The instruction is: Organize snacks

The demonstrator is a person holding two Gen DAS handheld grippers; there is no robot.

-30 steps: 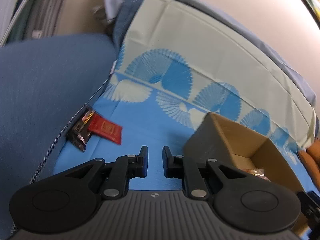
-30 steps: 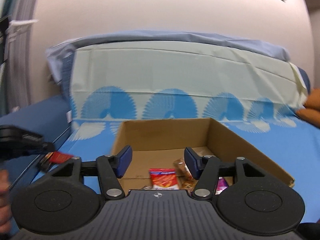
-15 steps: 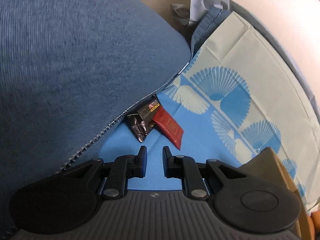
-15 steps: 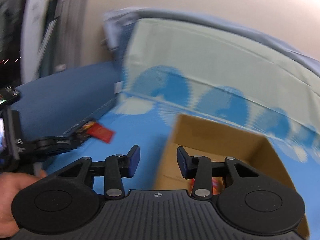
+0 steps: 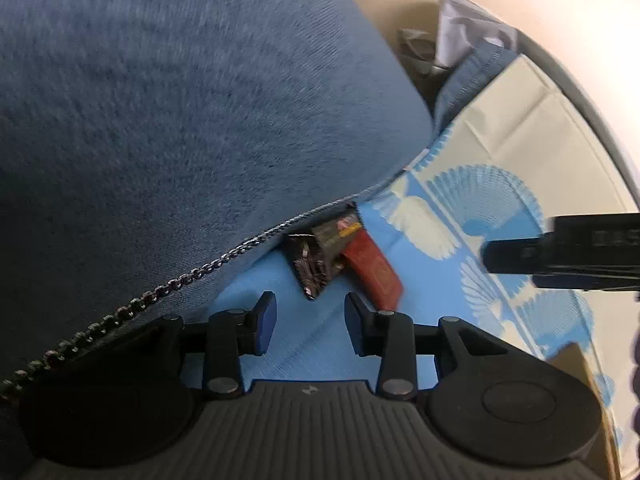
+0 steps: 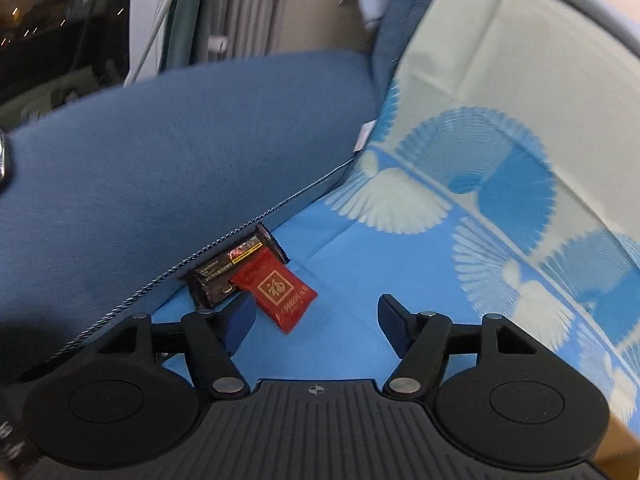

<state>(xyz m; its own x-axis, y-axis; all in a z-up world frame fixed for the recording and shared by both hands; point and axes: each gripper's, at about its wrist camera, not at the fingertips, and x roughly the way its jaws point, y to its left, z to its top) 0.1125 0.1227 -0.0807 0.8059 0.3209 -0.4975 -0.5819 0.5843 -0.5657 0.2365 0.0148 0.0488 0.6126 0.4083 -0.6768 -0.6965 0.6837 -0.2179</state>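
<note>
Two snack packets (image 6: 256,276) lie half-hidden under cushion (image 6: 160,168).

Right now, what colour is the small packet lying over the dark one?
Red with gold print, clearest in the right wrist view.

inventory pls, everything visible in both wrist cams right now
red snack packet: 1, red with gold print, on the blue cloth, overlapping the dark packet
dark snack packet: 1, black-brown, tucked under the cushion edge
cushion: 1, dark blue with zipper, left of the packets
cloth: 1, light blue with fan pattern and a cream band, under the packets
cardboard box: 1, brown, only a corner shows
left gripper: 1, black, jaws opening, nothing between them
right gripper: 1, black, jaws opening, empty
</note>
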